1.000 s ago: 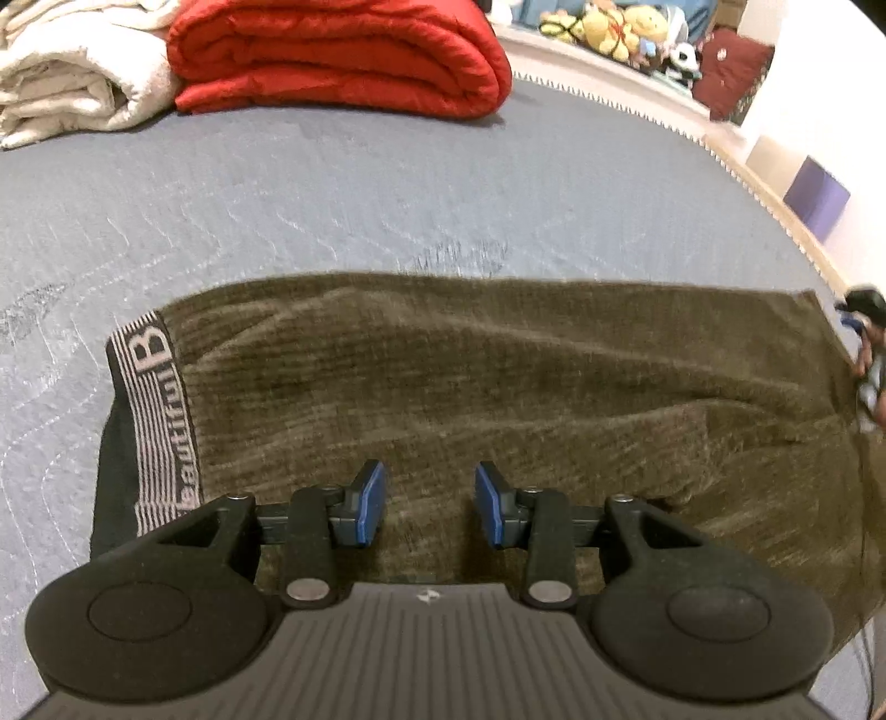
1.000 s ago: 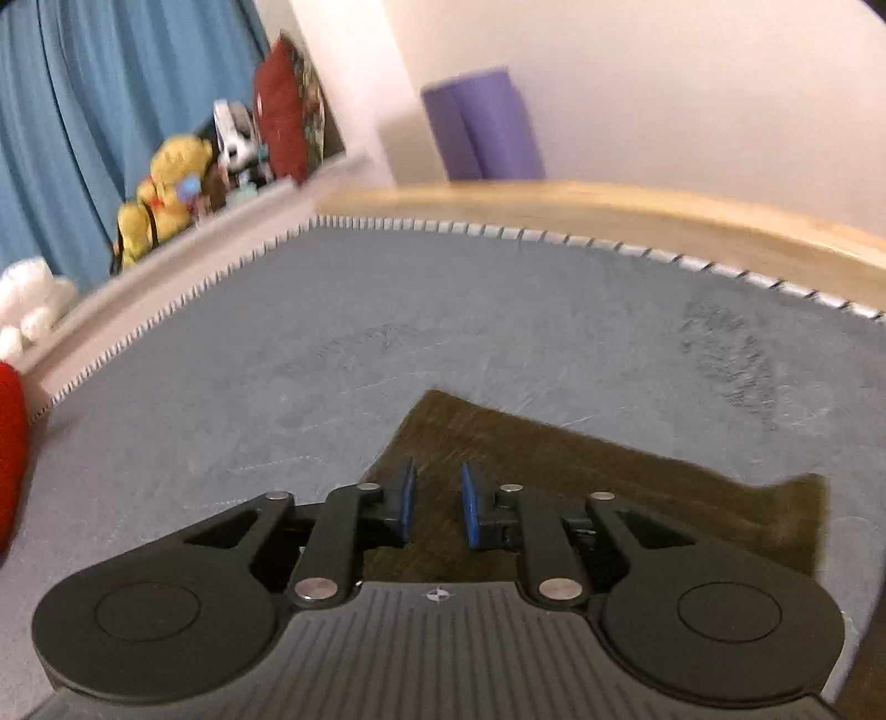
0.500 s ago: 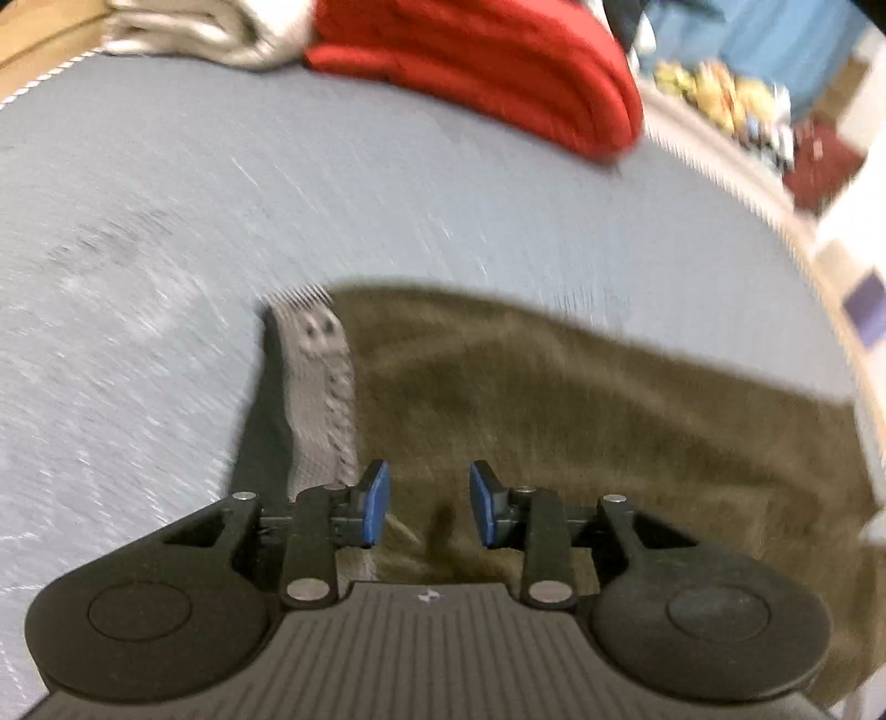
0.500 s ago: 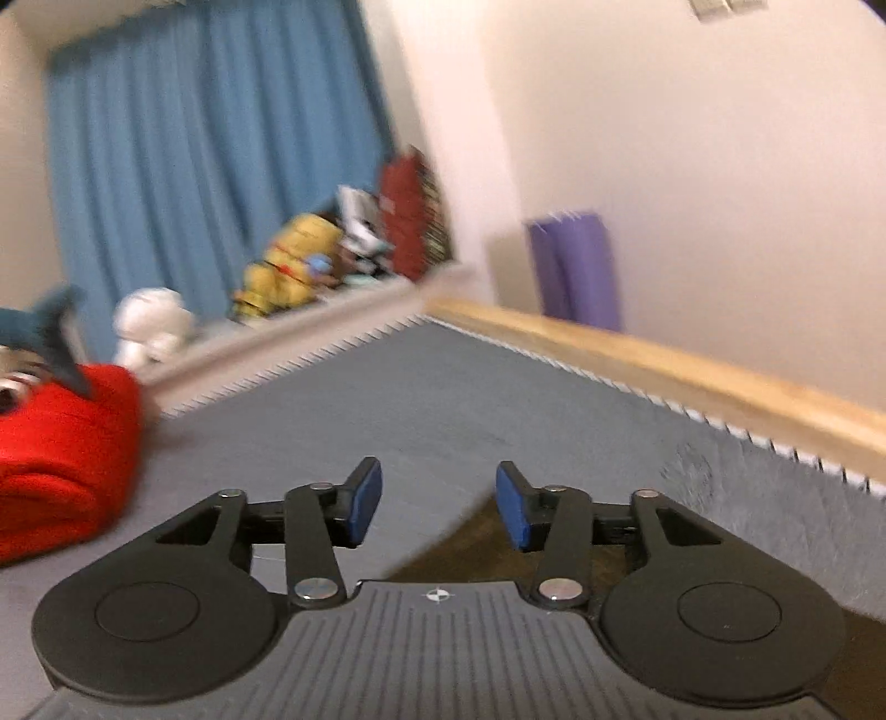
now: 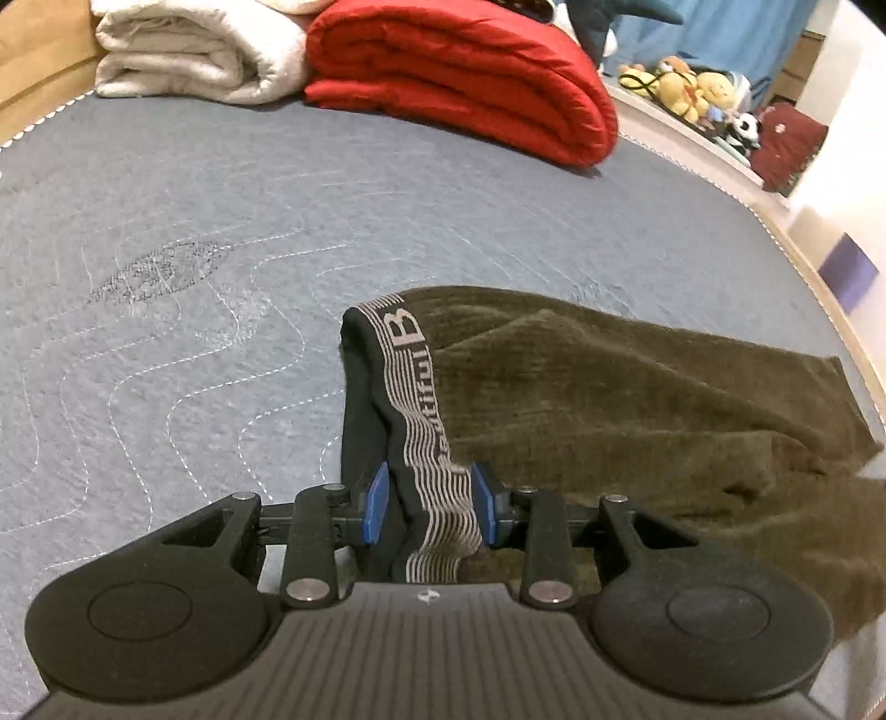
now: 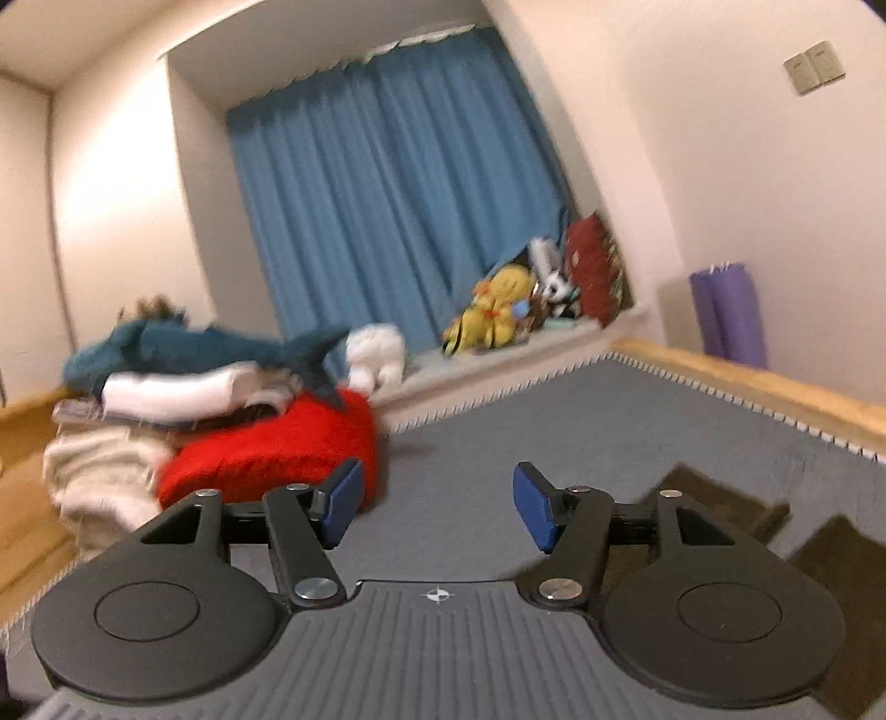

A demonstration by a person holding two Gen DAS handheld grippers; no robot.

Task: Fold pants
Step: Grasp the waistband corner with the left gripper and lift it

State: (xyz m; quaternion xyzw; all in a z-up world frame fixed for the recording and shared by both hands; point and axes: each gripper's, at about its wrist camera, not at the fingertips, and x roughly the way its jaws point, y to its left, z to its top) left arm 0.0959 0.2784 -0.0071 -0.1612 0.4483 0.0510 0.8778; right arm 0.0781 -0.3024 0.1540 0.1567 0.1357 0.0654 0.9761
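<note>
Dark olive pants (image 5: 637,399) lie on the grey-blue mattress (image 5: 221,210), legs stretching right. Their striped grey-and-black waistband (image 5: 426,443) is at the left end. My left gripper (image 5: 427,501) is open and straddles the near end of the waistband, blue pads on either side. My right gripper (image 6: 437,512) is open wide and empty, raised above the mattress and pointing toward the window. A corner of the pants (image 6: 720,504) shows low at the right in the right wrist view.
A folded red duvet (image 5: 470,72) and a cream blanket (image 5: 188,50) lie at the far end. A blue shark plush (image 6: 194,349) tops that pile. Plush toys (image 6: 509,310) sit on the window ledge by blue curtains. A wooden bed rail (image 6: 775,393) bounds the right side.
My left gripper moved left along the pants onto the waistband end. My right gripper let go of the pant leg, opened wide, lifted and turned toward the window.
</note>
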